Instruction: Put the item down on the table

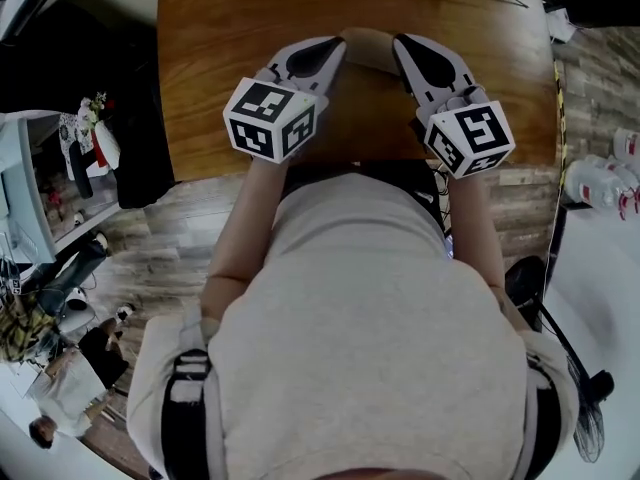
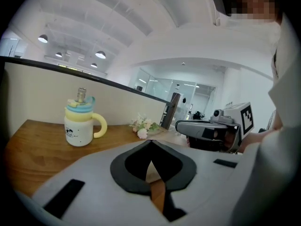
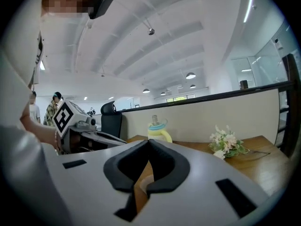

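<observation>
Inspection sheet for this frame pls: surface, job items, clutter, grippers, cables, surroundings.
Surface: wooden table, brown, glossy.
Job's things: tan item between the two grippers' tips; cannot tell whether it is held or resting.
Clutter: lidded mug with a yellow handle and a flower sprig toward the table's far edge.
Grippers: left gripper and right gripper both shut, tips meeting, side by side over the table.
Cables: nothing seen on the table.
Surroundings: plank floor, plastic bottles at the right, partition wall behind the table.
</observation>
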The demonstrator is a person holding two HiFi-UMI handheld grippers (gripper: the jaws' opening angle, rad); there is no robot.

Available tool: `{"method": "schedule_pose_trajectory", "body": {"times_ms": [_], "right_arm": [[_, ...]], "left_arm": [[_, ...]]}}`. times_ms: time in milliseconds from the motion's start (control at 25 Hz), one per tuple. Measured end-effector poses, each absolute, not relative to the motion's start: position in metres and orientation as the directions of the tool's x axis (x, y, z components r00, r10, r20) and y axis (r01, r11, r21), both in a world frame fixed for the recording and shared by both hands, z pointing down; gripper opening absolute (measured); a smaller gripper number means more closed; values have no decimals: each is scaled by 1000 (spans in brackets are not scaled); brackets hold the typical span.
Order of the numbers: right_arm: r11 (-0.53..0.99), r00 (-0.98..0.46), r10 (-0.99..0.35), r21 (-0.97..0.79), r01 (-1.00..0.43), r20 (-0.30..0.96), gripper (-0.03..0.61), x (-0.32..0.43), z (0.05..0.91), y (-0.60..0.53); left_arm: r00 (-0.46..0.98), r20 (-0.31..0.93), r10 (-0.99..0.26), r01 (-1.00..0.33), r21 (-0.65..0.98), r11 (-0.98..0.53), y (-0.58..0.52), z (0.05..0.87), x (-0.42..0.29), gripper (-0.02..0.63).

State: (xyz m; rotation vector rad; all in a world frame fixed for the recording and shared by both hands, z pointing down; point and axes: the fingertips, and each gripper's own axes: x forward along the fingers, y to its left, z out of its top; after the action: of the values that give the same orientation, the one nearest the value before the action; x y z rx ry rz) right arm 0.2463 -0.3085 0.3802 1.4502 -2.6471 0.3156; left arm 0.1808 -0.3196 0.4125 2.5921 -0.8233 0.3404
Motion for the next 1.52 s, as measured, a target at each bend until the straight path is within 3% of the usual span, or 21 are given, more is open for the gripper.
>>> {"method": "schedule_pose_trajectory", "body": {"times_ms": [400, 1520], "right_arm": [[429, -485, -847, -259, -865, 216, 9, 245, 393, -286], [488, -557, -778, -280, -827, 291, 9, 224, 416, -276]], "left_arm": [[827, 365, -427, -539, 302, -786, -298, 416, 198, 12], [822, 435, -367, -533, 362, -765, -283, 444, 201, 12]]}}
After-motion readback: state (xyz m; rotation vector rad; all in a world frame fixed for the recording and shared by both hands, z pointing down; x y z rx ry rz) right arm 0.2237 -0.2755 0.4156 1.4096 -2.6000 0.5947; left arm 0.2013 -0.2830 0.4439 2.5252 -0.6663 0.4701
